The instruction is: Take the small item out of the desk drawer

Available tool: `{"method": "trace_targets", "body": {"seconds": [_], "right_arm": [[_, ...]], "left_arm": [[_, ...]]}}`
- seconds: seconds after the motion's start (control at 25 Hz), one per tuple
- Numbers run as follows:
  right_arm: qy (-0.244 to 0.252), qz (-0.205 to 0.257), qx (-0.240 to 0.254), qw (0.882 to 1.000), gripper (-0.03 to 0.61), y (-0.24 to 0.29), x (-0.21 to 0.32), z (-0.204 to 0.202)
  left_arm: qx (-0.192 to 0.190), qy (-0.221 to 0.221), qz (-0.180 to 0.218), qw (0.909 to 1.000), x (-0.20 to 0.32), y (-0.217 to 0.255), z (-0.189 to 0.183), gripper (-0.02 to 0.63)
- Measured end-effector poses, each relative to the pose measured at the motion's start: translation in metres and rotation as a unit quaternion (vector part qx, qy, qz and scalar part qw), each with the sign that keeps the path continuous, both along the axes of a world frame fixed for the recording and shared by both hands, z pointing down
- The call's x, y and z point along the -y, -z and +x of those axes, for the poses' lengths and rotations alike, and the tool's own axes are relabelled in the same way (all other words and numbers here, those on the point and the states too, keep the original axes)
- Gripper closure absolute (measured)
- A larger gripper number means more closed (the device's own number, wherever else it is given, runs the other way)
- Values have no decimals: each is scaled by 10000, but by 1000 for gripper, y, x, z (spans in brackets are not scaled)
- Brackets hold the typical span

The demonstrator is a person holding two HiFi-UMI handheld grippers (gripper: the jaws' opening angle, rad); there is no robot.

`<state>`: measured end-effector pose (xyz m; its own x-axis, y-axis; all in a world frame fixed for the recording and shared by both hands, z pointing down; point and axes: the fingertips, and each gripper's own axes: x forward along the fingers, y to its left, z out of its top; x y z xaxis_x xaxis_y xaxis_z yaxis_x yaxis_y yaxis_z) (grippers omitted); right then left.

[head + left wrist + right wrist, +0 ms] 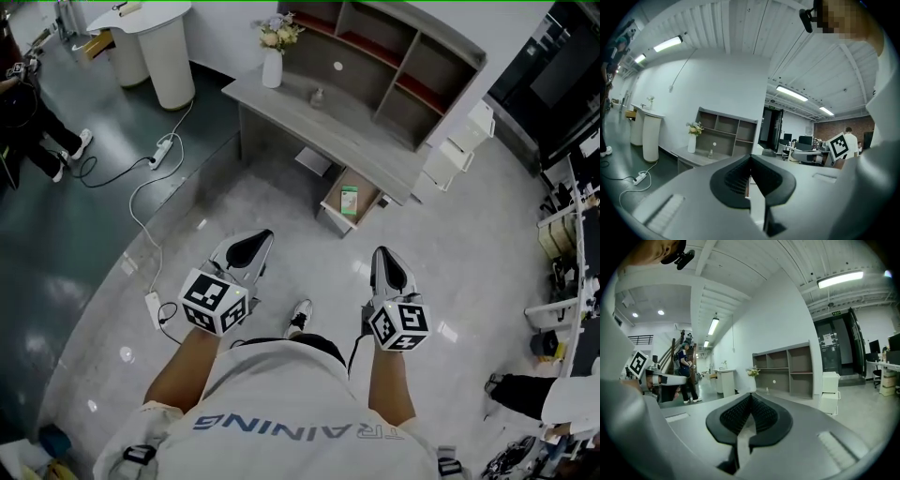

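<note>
A grey desk (323, 117) with a shelf unit on top stands ahead of me. Its drawer (330, 201) hangs open below the front edge, and a small green item (349, 200) lies inside. My left gripper (260, 240) and right gripper (384, 256) are held near my waist, well short of the desk. Both are shut with nothing between the jaws. The desk (701, 157) shows far off in the left gripper view, behind the closed left gripper (750, 157). In the right gripper view the shelf unit (787, 369) stands beyond the closed right gripper (751, 395).
A white vase of flowers (273, 56) and a small bottle (318, 95) stand on the desk. White drawer units (459, 150) stand right of it. A power strip and cable (161, 147) lie on the floor at left, near white round pedestals (169, 52). A person (37, 131) stands far left.
</note>
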<state>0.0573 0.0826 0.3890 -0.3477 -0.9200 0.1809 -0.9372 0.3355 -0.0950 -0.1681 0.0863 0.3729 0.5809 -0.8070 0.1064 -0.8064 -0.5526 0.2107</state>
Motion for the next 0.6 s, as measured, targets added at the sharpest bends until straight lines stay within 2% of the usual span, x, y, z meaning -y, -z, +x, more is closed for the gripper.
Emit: {"method": "trace_targets", "body": {"seconds": [0.32, 0.6], "right_arm": [[144, -88, 188, 9997, 565, -8, 77, 23], [-45, -164, 300, 9994, 565, -19, 137, 79]], "left_arm": [[209, 202, -101, 9995, 62, -2, 19, 612], [324, -15, -148, 9994, 130, -3, 74, 612]]}}
